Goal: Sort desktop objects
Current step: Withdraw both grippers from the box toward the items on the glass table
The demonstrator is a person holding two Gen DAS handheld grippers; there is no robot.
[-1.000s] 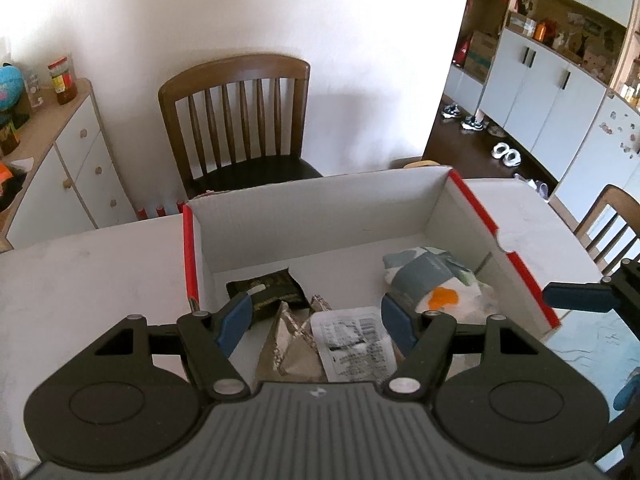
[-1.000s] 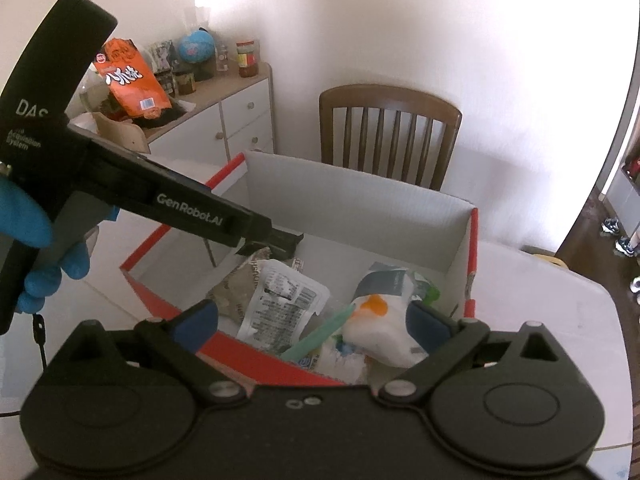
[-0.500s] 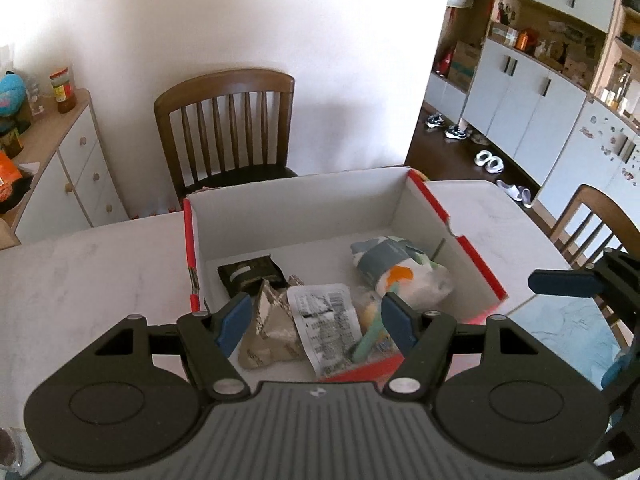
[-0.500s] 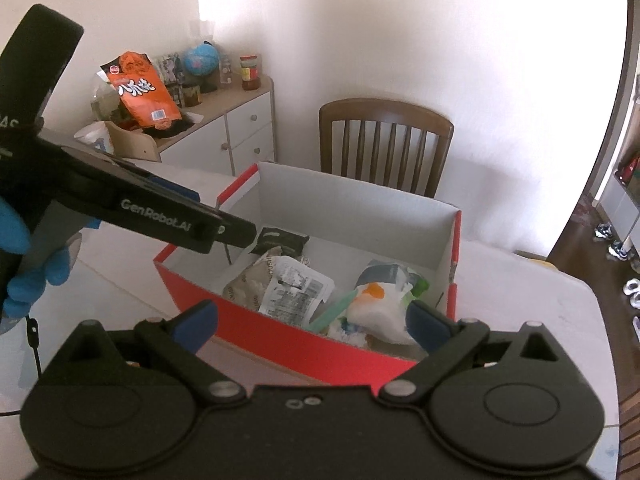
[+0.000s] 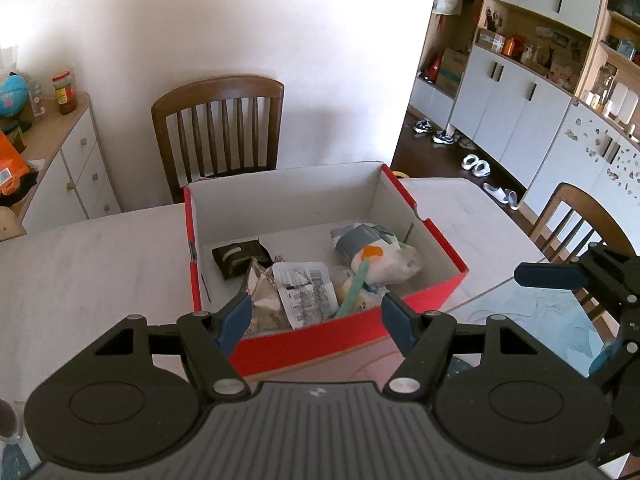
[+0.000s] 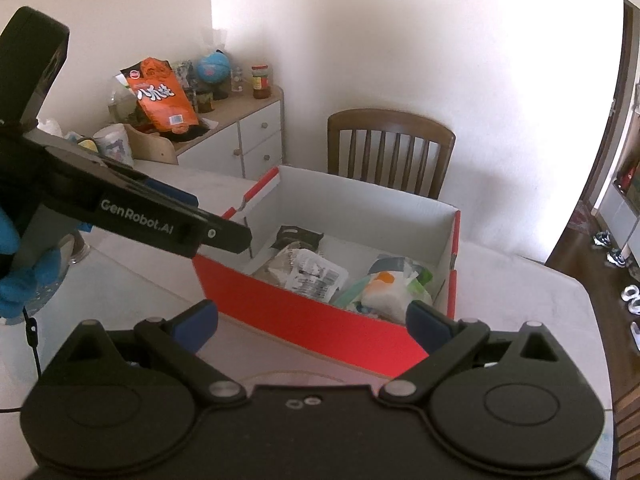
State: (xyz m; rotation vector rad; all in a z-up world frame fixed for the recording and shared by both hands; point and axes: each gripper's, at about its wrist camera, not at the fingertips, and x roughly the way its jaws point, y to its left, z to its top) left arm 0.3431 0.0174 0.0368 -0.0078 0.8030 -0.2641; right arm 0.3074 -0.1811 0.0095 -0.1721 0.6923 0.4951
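Note:
A red cardboard box (image 5: pixel 320 344) with white inner walls stands on the pale table (image 5: pixel 80 272). Inside lie a dark packet (image 5: pixel 240 256), a crumpled foil wrapper (image 5: pixel 262 300), a white printed sachet (image 5: pixel 306 294), a green stick (image 5: pixel 352 292) and a white bag with grey and orange print (image 5: pixel 372 258). My left gripper (image 5: pixel 316 320) hangs open in front of the box's near wall, with nothing between its blue pads. My right gripper (image 6: pixel 312 325) is open too, above the table before the box (image 6: pixel 304 320). The left gripper (image 6: pixel 212 224) reaches in from the left, near the box's corner.
A wooden chair (image 5: pixel 224 128) stands behind the table, another (image 5: pixel 576 216) at the right. A white sideboard (image 5: pixel 72 168) at the left carries a jar, a globe and an orange snack bag (image 6: pixel 164 96). A blue patterned mat (image 5: pixel 532 320) lies on the table's right.
Both grippers have drawn back and up from over the box, so its red front wall now shows. Both stay open and empty, and the things in the box have not moved.

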